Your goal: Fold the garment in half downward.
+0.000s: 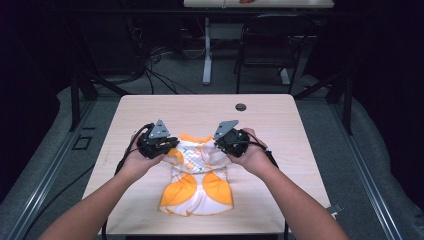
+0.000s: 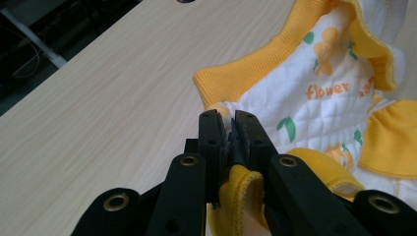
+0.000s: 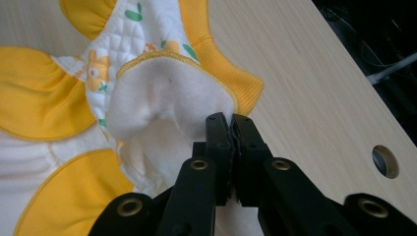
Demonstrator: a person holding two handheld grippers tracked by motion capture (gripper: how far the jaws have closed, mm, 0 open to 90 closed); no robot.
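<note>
Baby garment (image 1: 197, 177), quilted white with orange trim and a printed flower pattern, lying on the light wooden table (image 1: 150, 112) just nearer the near edge than the middle and roughly midway between the left and right edges. Its lower part, with two orange panels, rests flat toward the near edge; its upper part is bunched between my two grippers.

My left gripper (image 1: 161, 146) sits at the garment's upper left. In the left gripper view my jaws stand almost together on the garment (image 2: 314, 105), a fold of orange-hemmed fabric pinched between the pads, and the ribbed orange band runs just beyond the fingertips (image 2: 212, 123). The word "flower" reads on the white quilting.

My right gripper (image 1: 226, 145) sits at the garment's upper right. In the right gripper view my jaws are likewise pressed together on the garment (image 3: 162, 103), clamped on the edge of the white fleecy inner side, which is turned up toward the camera; the ribbed orange band curves past the fingertips (image 3: 219, 128) on the far side.

A round cable hole (image 1: 241, 107) lies near the far edge of the table, and in the right gripper view this cable hole (image 3: 386, 161) shows to the right, well apart from the cloth.
</note>
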